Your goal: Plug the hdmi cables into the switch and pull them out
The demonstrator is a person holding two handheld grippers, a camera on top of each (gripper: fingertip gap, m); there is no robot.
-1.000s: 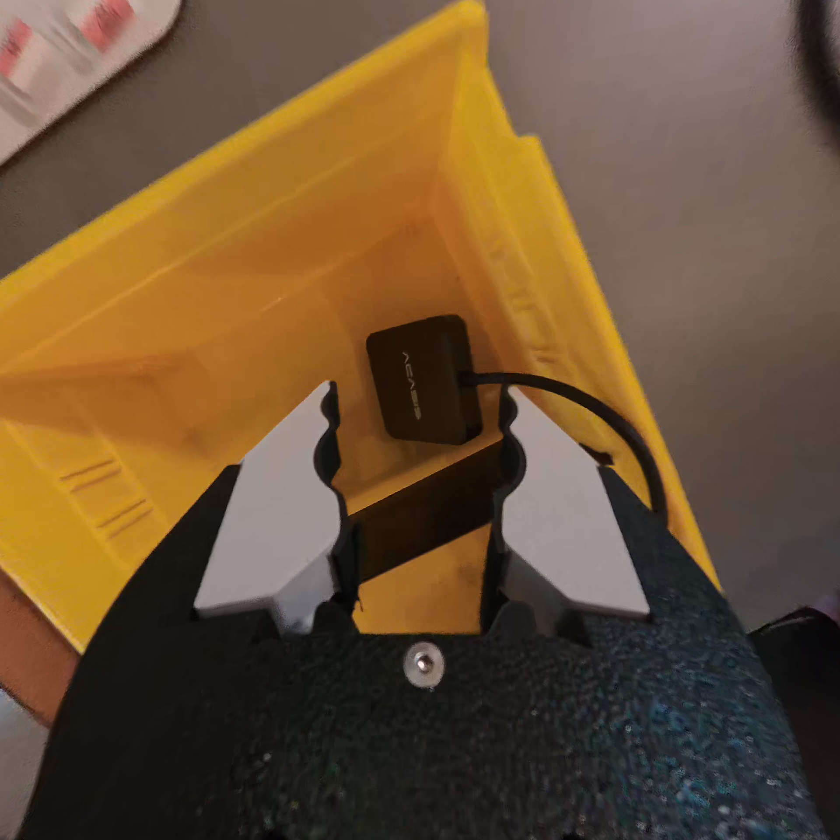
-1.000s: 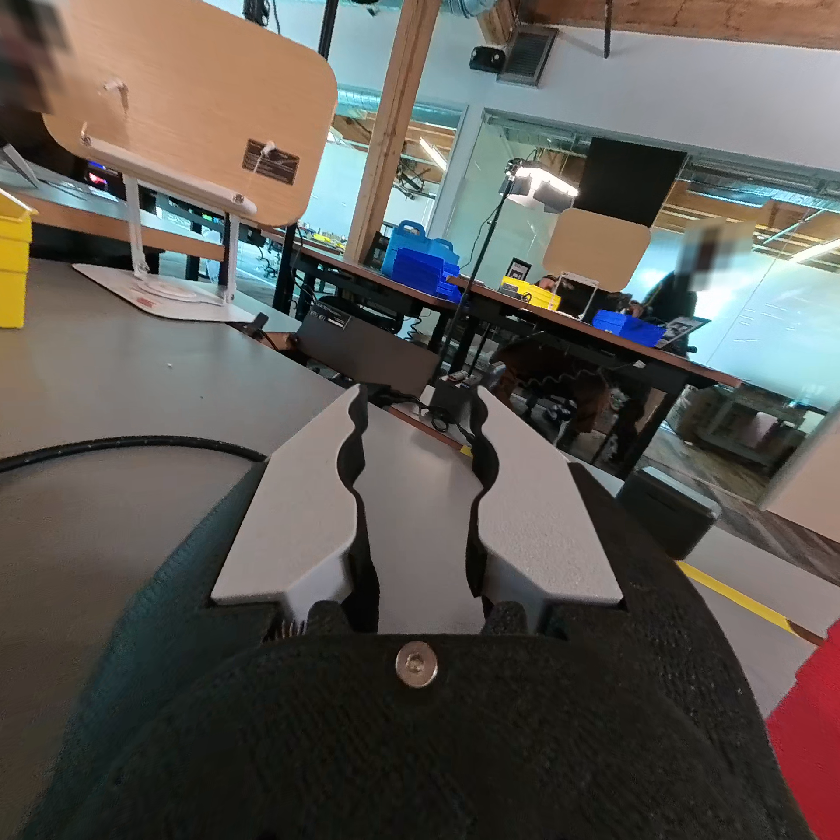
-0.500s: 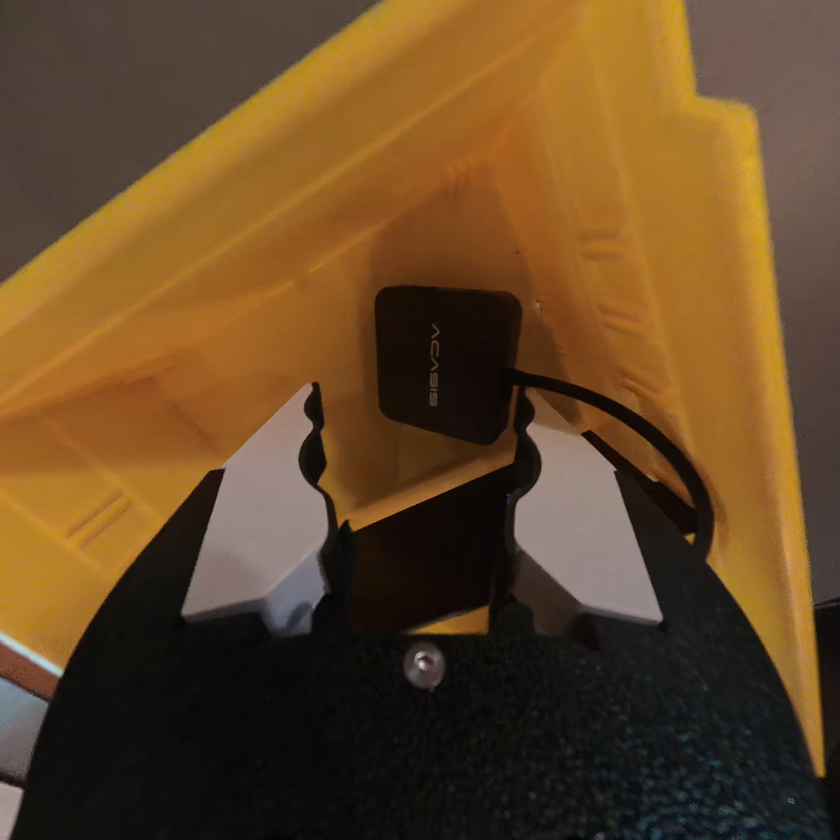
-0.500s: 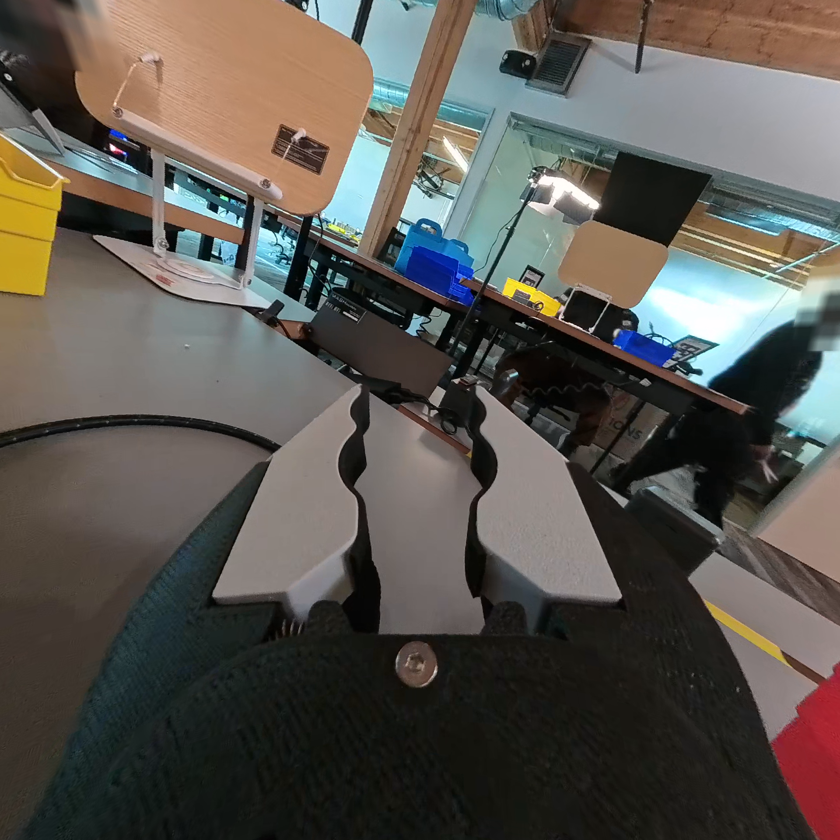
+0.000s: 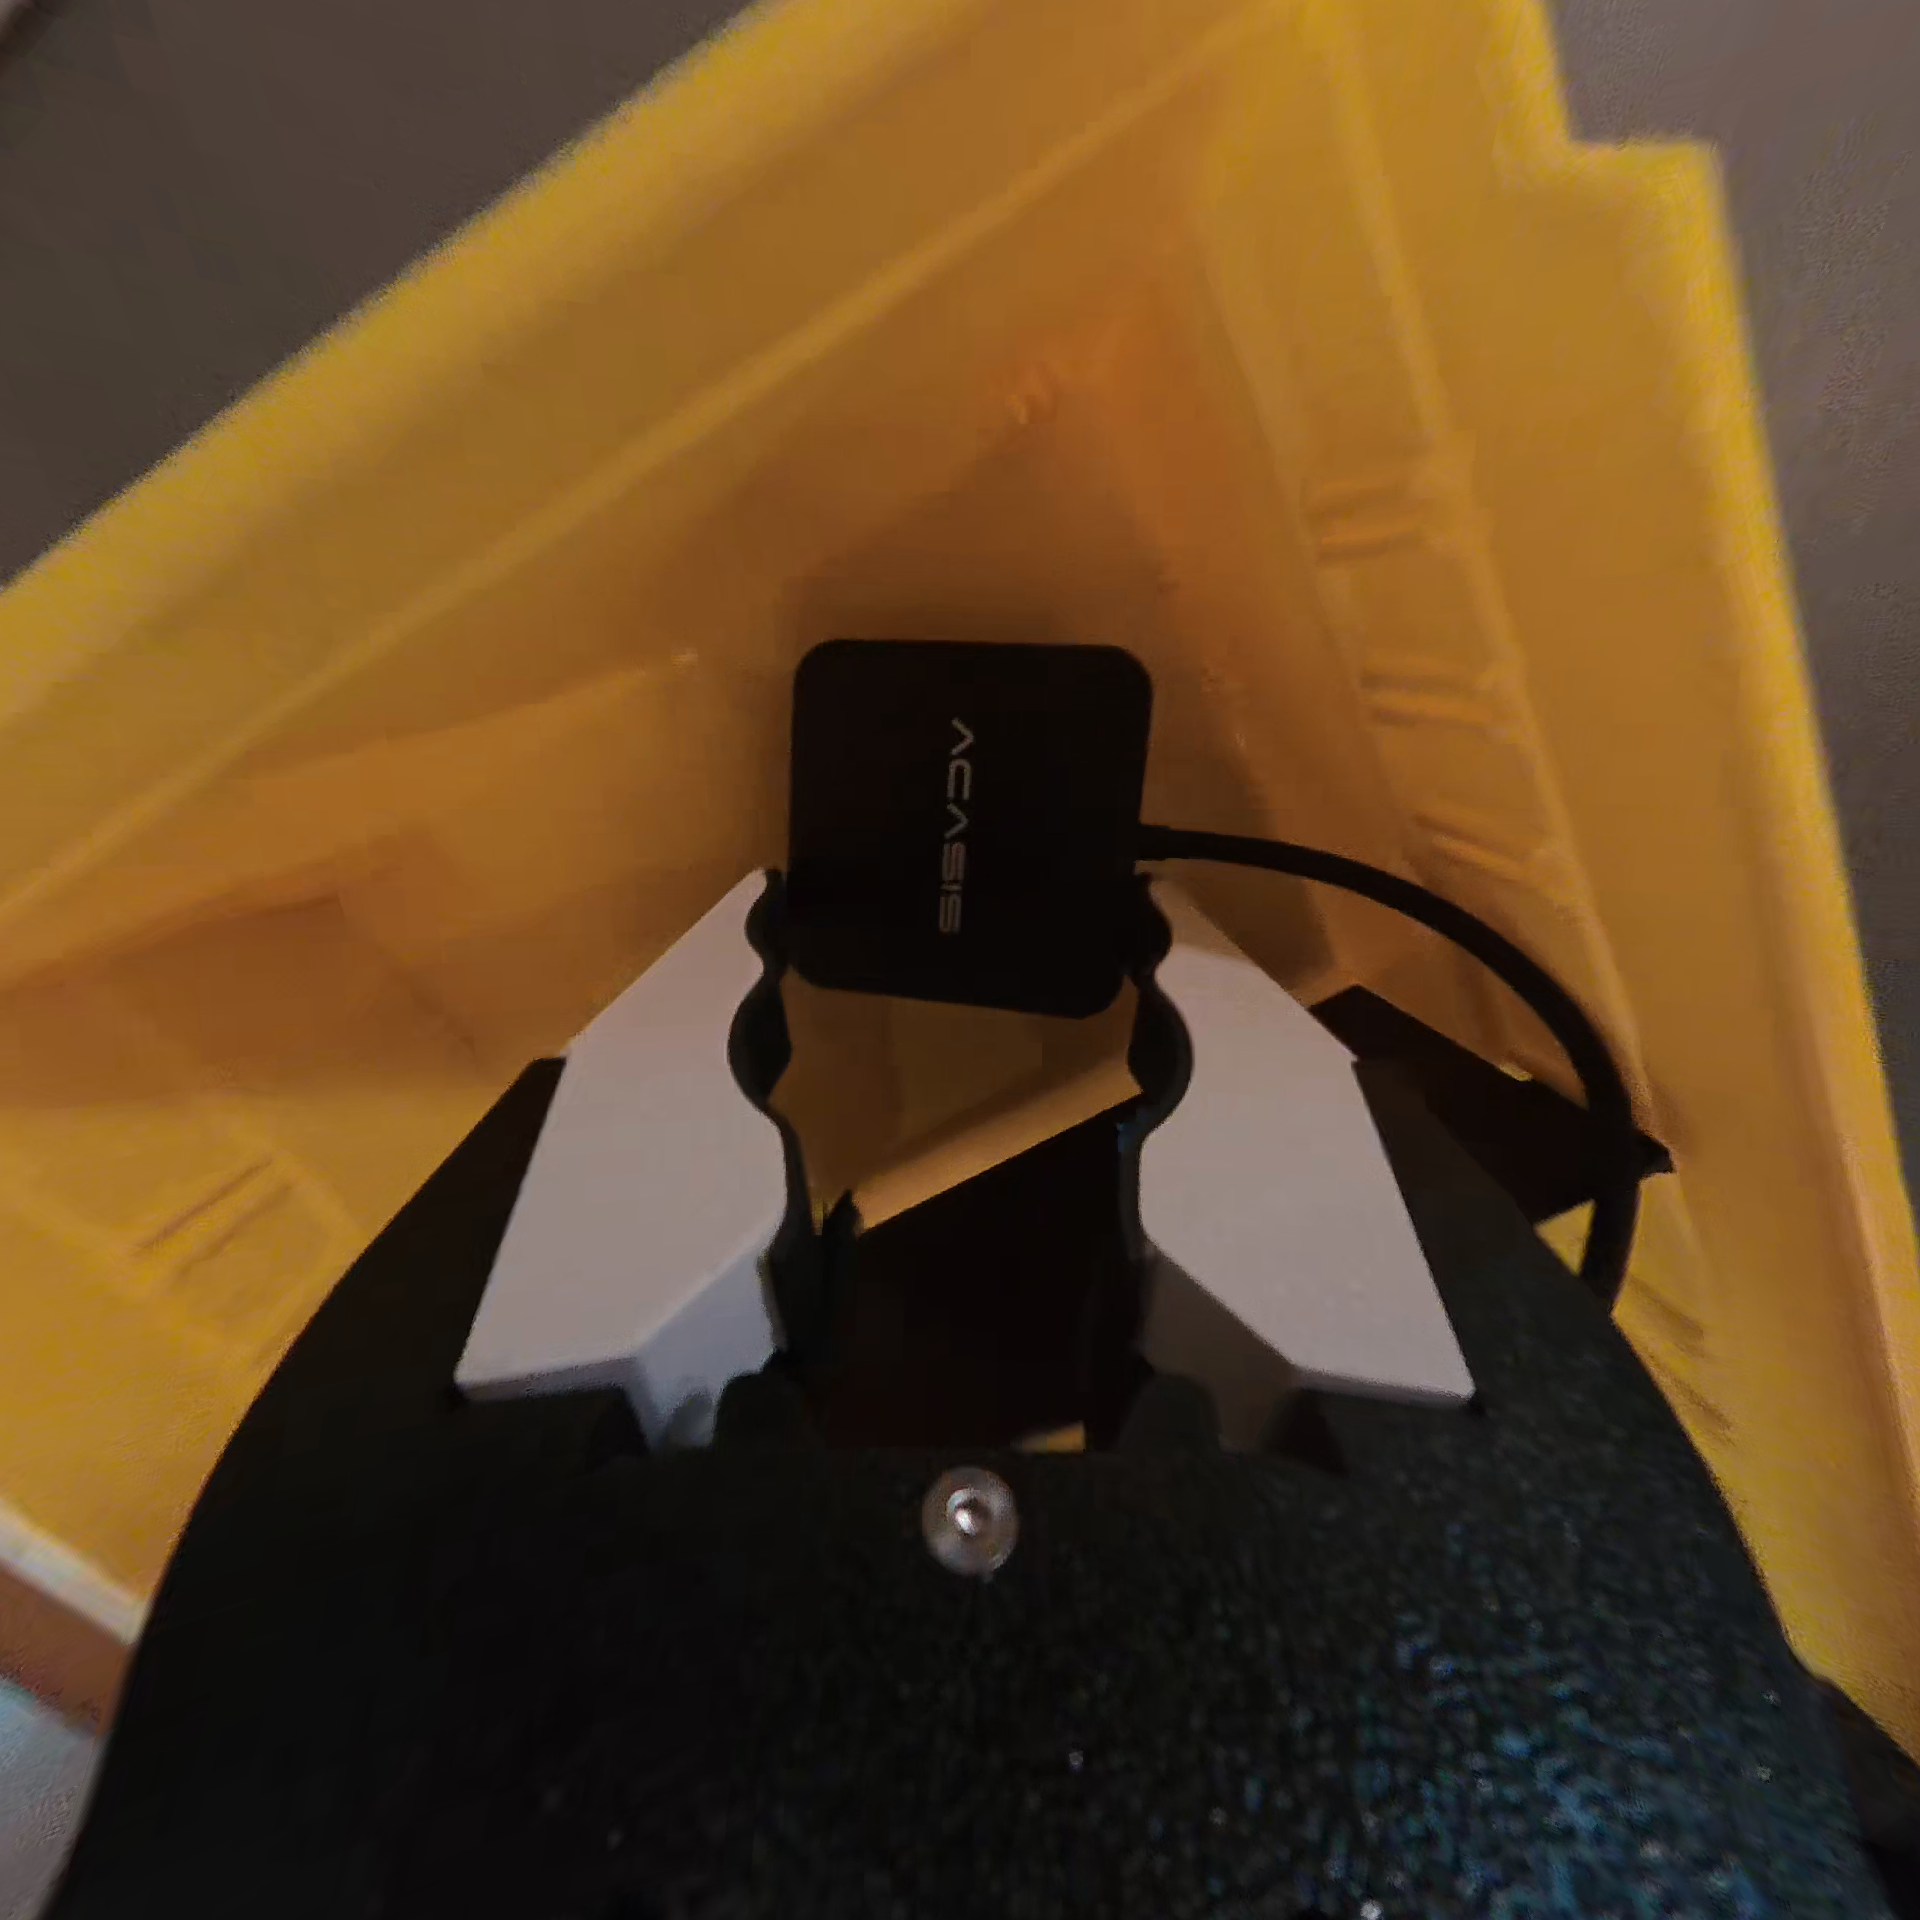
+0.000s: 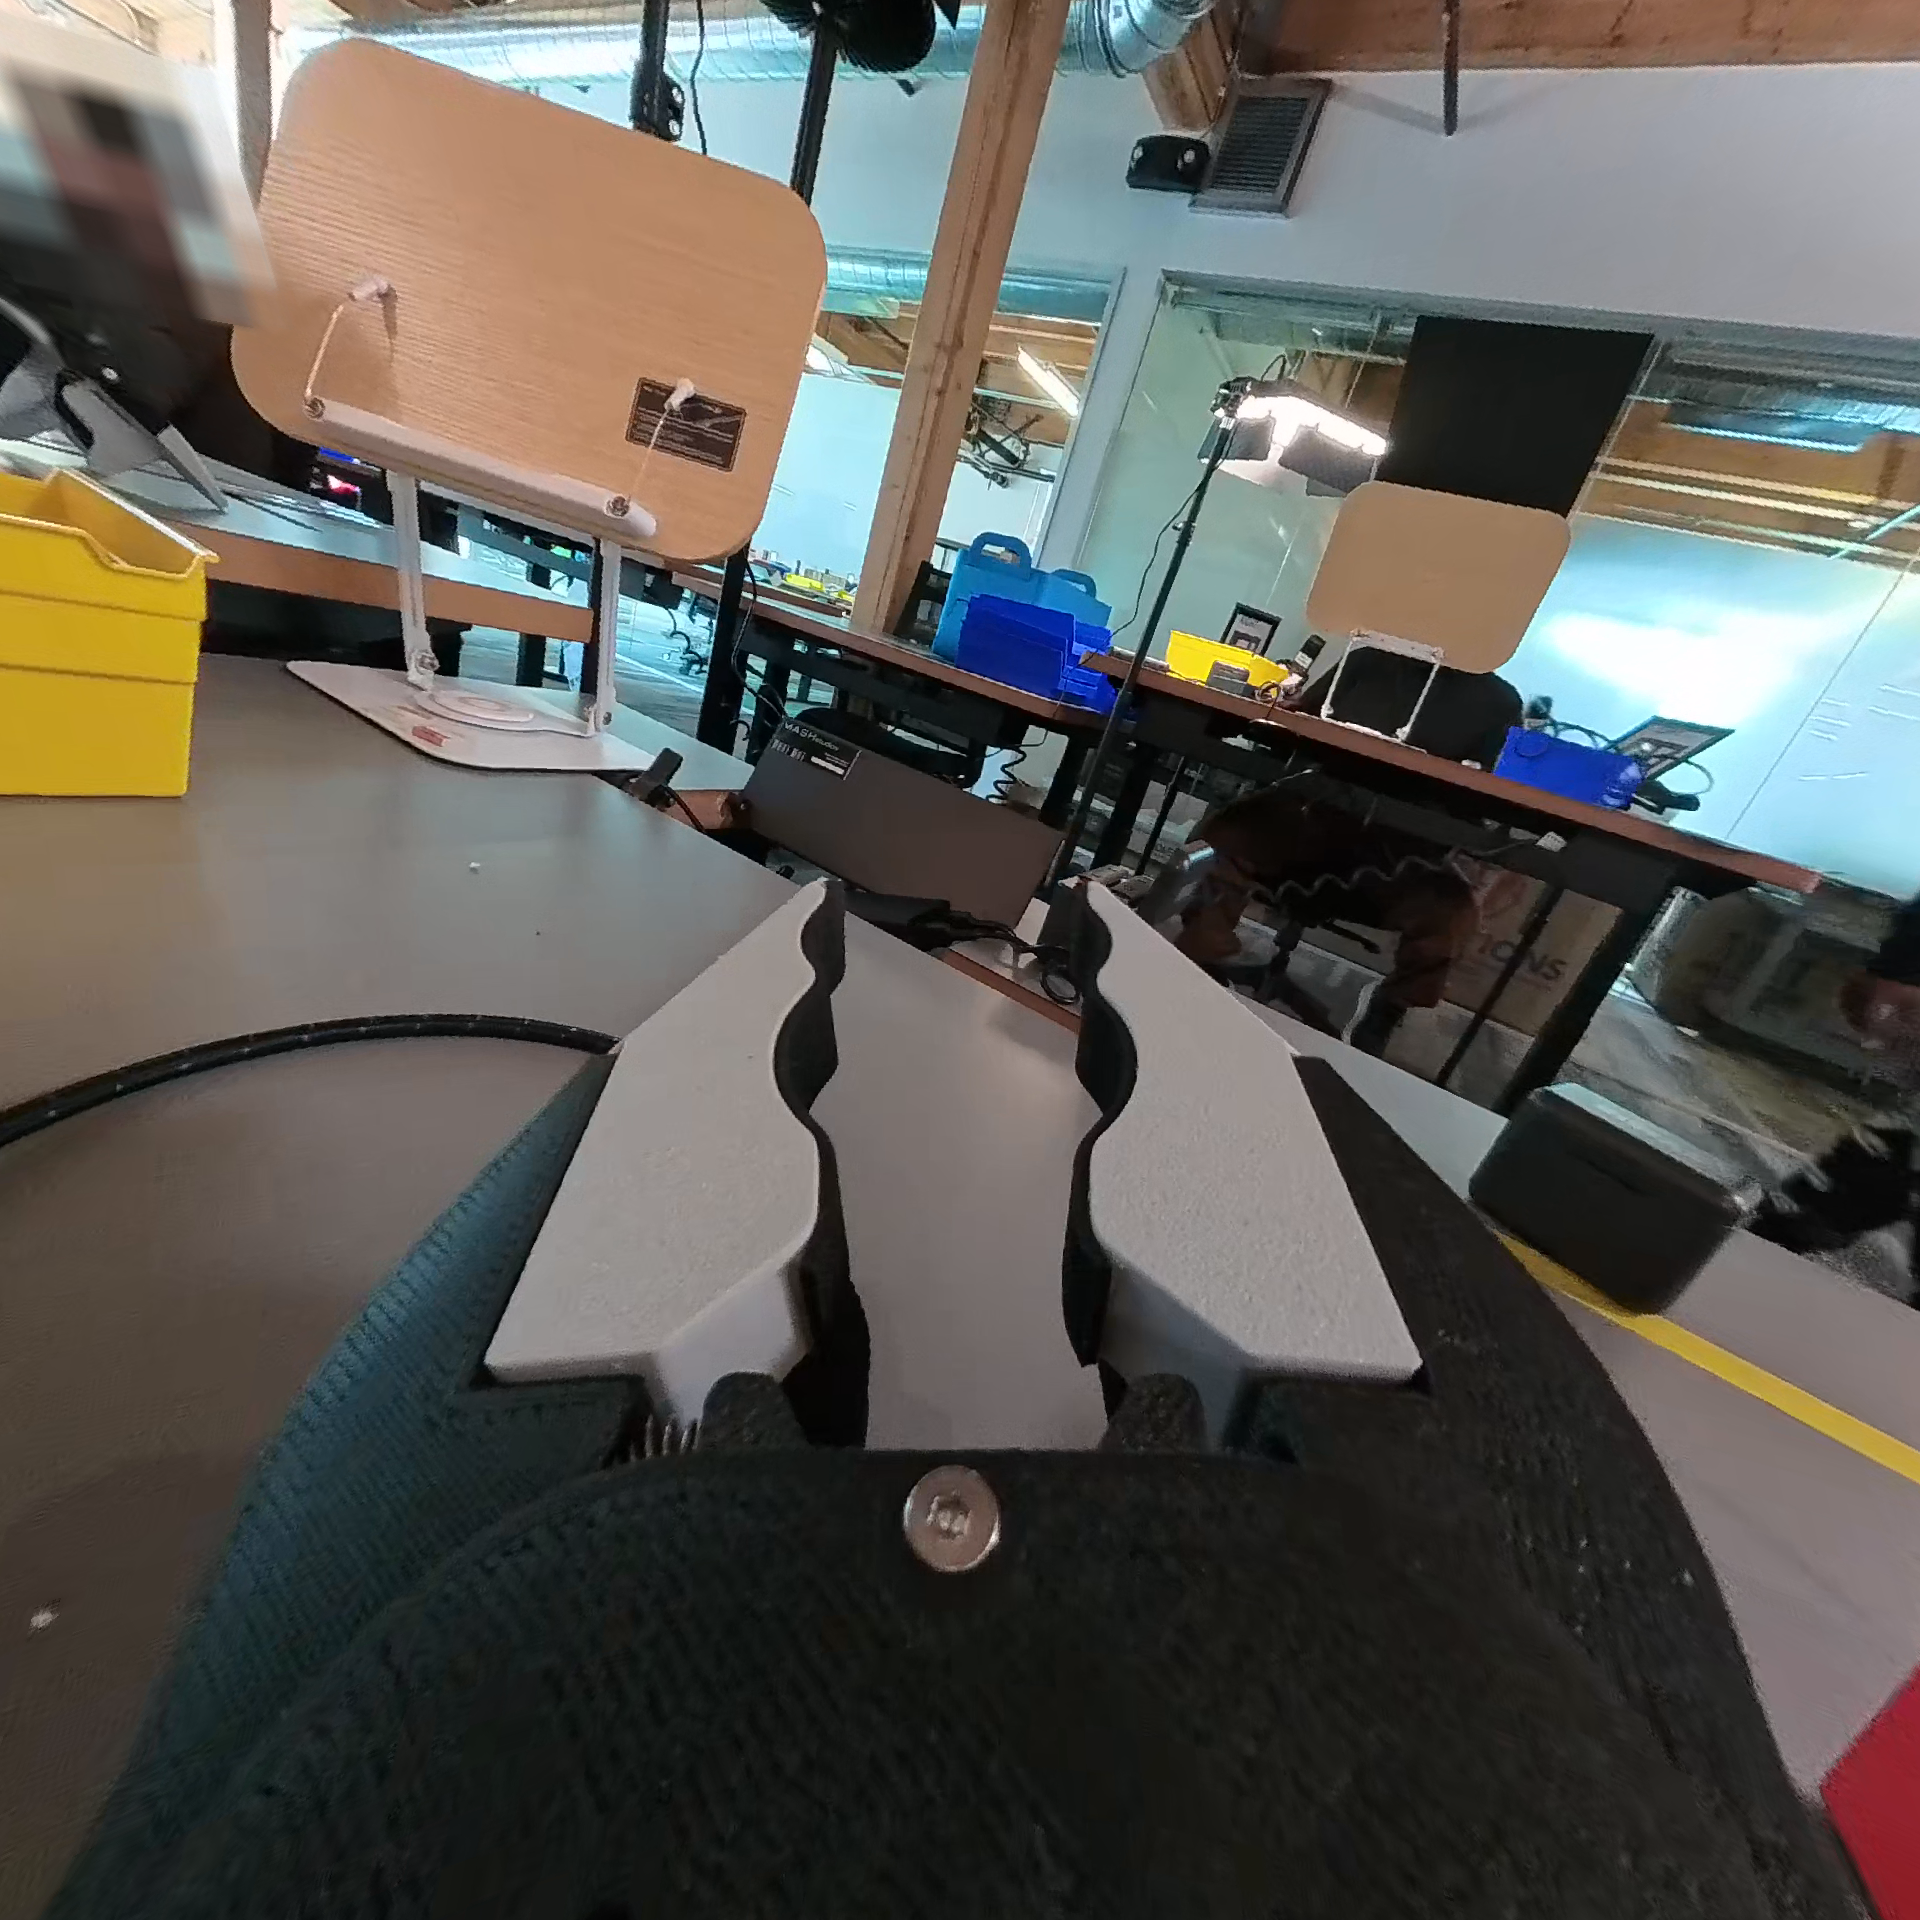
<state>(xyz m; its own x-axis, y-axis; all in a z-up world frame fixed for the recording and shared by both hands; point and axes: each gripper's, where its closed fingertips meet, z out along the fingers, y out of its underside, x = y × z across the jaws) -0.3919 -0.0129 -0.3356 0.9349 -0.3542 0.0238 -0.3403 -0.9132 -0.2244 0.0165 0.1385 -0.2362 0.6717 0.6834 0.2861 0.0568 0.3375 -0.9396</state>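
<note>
Switch btwn left hand-held gripper fingertips, inside yellow bin.

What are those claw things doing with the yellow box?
The left claw is reaching down into a yellow bin, where a small black switch box lies with its black cable curling off to the side. The claw's fingers sit at either side of the box's near end; whether they squeeze it yet is hard to tell. The right claw is open and holds nothing, above a grey table.
</note>
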